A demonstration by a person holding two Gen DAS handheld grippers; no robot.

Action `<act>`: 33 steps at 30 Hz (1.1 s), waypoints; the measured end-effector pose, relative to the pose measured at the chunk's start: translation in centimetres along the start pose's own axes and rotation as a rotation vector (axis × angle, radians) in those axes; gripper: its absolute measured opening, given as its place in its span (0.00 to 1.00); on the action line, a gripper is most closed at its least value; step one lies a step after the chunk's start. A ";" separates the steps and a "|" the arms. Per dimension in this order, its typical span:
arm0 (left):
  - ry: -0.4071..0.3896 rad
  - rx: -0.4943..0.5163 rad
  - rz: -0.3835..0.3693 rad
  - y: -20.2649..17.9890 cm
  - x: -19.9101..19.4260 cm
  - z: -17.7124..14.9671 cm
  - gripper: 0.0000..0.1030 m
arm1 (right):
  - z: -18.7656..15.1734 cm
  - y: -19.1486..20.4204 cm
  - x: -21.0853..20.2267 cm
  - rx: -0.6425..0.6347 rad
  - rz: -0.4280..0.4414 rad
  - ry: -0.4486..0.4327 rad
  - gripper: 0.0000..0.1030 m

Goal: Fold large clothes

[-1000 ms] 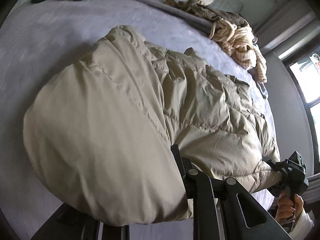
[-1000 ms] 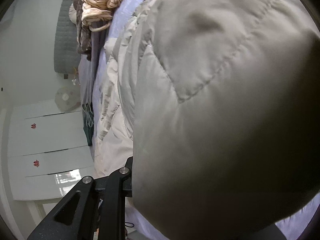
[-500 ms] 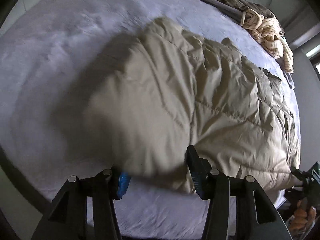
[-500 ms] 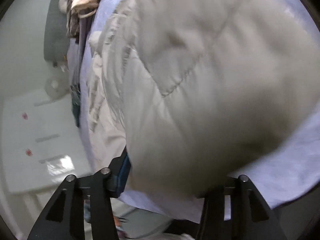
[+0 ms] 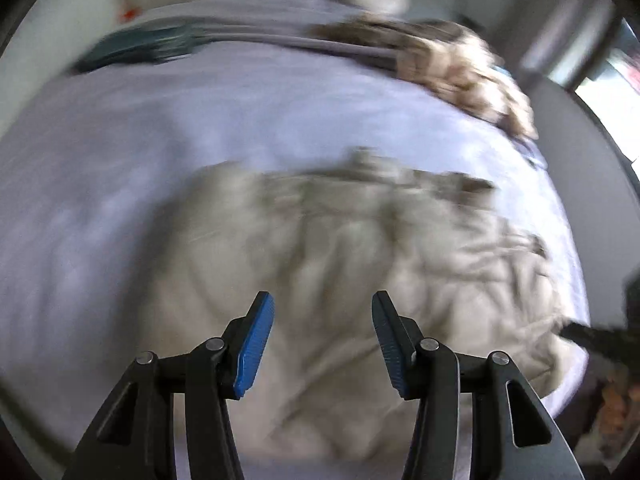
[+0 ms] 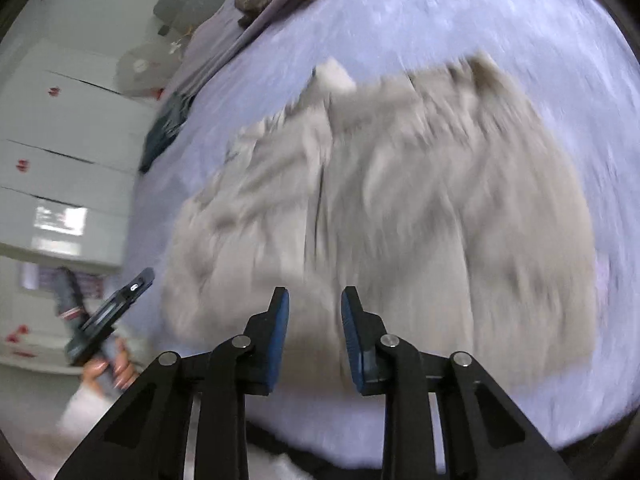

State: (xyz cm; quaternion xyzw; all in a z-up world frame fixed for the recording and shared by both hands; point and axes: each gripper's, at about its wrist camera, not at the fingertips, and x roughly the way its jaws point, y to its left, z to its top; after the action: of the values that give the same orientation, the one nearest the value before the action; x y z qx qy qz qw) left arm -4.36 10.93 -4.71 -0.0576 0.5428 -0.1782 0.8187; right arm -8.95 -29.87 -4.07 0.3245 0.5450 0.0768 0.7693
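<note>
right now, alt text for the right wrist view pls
A beige puffer jacket lies spread on a lilac bed, blurred by motion. In the foreground the right tongs hover above it with nothing between them, jaws closing. At far left a hand holds the other tool in front of white cupboards.

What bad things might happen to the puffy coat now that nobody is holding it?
1. The puffy coat lies loose on the bed, both grippers' jaws empty; its padding may spring the fold open.
2. Its near edge sits close to the bed's edge, so it might slide off.
</note>
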 end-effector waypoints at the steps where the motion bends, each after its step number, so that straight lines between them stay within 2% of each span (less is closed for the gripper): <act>1: 0.025 0.033 -0.044 -1.8 1.8 0.7 0.51 | 0.7 0.4 0.9 -0.009 -0.026 -0.014 0.29; 3: 0.051 0.086 -0.052 -4.3 5.5 1.9 0.51 | 2.7 0.6 2.9 -0.046 -0.140 -0.039 0.29; 5: 0.067 0.114 0.029 -5.1 8.6 2.5 0.51 | 4.1 -0.1 4.8 -0.040 -0.225 -0.044 0.29; 10: 0.133 0.057 0.063 -2.9 13.6 3.0 0.51 | 4.6 -4.4 6.7 0.068 -0.203 -0.037 0.14; 13: 0.145 0.079 0.079 -3.2 14.6 3.3 0.51 | 4.4 -5.3 7.5 0.080 -0.203 -0.036 0.13; 16: 0.149 0.099 0.077 -3.2 14.3 3.6 0.51 | 4.6 -5.0 7.3 0.071 -0.227 -0.025 0.14; 21: 0.109 0.072 0.121 0.4 11.1 3.7 0.51 | 4.5 -4.4 5.1 0.035 -0.281 -0.047 0.14; 27: 0.102 0.006 0.191 5.7 7.4 2.1 0.51 | 3.1 -6.5 1.6 0.105 -0.304 -0.083 0.16; 31: 0.121 -0.053 0.223 7.5 6.0 0.8 0.51 | 2.0 -7.3 -0.3 0.157 -0.310 -0.090 0.18; 32: 0.127 -0.079 0.226 7.8 5.5 0.5 0.51 | 1.7 -7.3 -0.7 0.172 -0.302 -0.084 0.19; 33: 0.128 -0.097 0.227 7.9 5.1 0.1 0.51 | 1.5 -7.3 -0.9 0.179 -0.291 -0.076 0.25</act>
State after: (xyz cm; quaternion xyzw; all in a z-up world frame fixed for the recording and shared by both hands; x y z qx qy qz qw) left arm -0.72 16.45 -11.38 -0.0239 0.6051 -0.0611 0.7935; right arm -9.72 -36.58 -7.34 0.3118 0.5615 -0.0966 0.7603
